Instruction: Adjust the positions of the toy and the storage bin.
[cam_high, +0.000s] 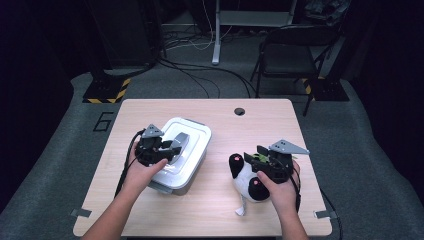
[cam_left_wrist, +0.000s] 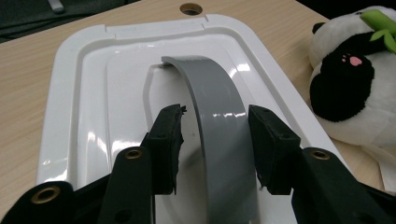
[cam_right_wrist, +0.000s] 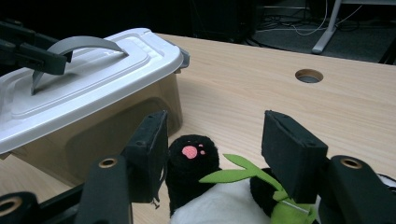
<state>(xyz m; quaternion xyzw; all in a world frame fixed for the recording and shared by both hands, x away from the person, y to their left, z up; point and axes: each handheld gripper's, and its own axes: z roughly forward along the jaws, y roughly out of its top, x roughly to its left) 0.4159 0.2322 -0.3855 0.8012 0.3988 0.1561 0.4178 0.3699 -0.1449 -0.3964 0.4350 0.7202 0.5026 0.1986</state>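
L claw (cam_left_wrist: 215, 135): my jaws wide, astride grey handle (cam_left_wrist: 219, 121) of box lid (cam_left_wrist: 93, 93), not touching.
R claw (cam_right_wrist: 215, 149): holding panda toy (cam_right_wrist: 196, 163), near right.

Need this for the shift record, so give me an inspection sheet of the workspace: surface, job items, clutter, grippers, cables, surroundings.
Surface: light wooden table with a round cable hole near the far edge.
Job's things: lidded plastic box, white lid on, grey handle raised; panda plush lying at the right.
Clutter: nothing seen.
Grippers: left gripper has its jaws either side of the handle with gaps showing, not pressing. Right gripper is over the plush, jaws apart; whether they press it cannot be told.
Cables: one trails from each gripper; more lie on the floor beyond the table.
Surroundings: dark room, folding chair, a hazard-striped base.
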